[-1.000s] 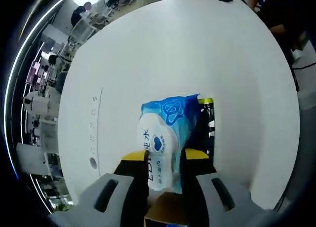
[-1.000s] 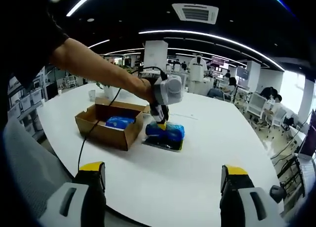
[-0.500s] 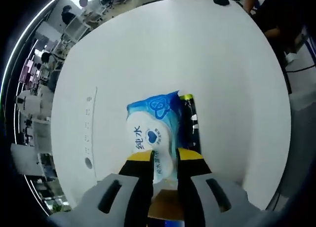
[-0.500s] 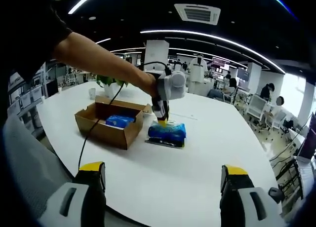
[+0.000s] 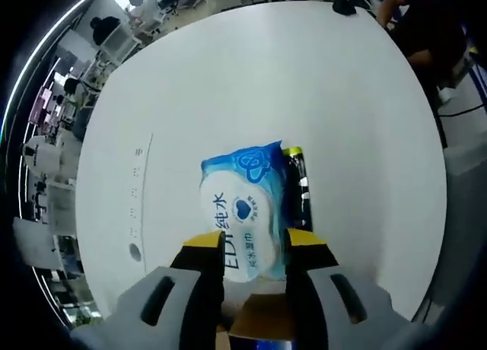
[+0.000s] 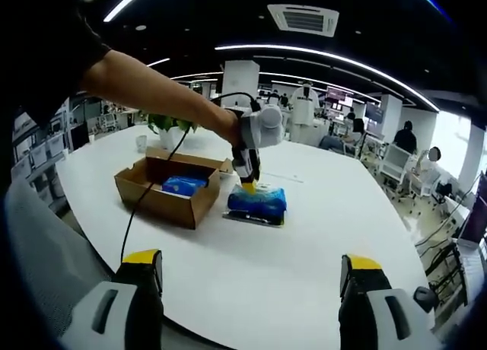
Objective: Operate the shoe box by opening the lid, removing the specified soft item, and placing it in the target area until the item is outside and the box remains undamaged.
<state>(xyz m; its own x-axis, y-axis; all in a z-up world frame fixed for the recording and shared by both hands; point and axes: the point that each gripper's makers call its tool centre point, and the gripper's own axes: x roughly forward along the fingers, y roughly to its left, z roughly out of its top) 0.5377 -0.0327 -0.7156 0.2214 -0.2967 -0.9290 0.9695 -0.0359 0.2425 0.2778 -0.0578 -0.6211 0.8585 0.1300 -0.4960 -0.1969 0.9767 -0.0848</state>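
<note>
A blue and white soft wipes pack (image 5: 245, 213) lies flat on a black mat with yellow ends (image 5: 300, 184) on the white table. My left gripper (image 5: 255, 247) stands just above the pack's near end, jaws open and straddling it. From the right gripper view, the same pack (image 6: 257, 200) rests on the mat beside the open cardboard shoe box (image 6: 160, 199), and the left gripper (image 6: 249, 186) points down onto it from a person's arm. A second blue pack (image 6: 183, 186) lies inside the box. My right gripper (image 6: 251, 262) hangs open over the table's near edge, holding nothing.
The round white table (image 6: 319, 236) has free room right of the mat. A potted plant (image 6: 171, 126) and a small cup (image 6: 141, 144) stand behind the box. Printed marks (image 5: 141, 190) run along the table. Office desks and chairs surround it.
The left gripper's jaws have spread apart around the pack, which now lies flat on the mat. The right gripper has held still.
</note>
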